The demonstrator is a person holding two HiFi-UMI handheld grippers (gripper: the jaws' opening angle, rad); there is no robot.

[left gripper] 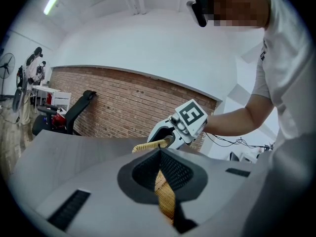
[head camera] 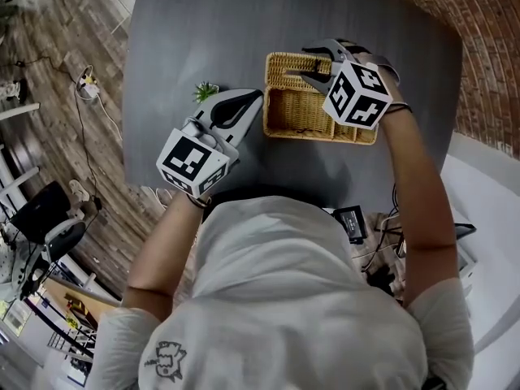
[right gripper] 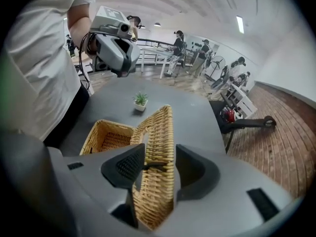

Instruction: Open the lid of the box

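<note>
Left of the wicker box (head camera: 309, 135), a small potted plant (head camera: 205, 92) sits on the dark grey table (head camera: 203, 23). The left gripper (head camera: 258, 100) is clamped tight on the box's left wall. The box's lid (head camera: 286, 67) stands raised along its far edge. At the box's right, the right gripper (head camera: 313, 67) is spread, with the lid between its jaws but not pinched. There is wood floor (head camera: 57, 39) to the left and brick (head camera: 487, 39) to the right.
</note>
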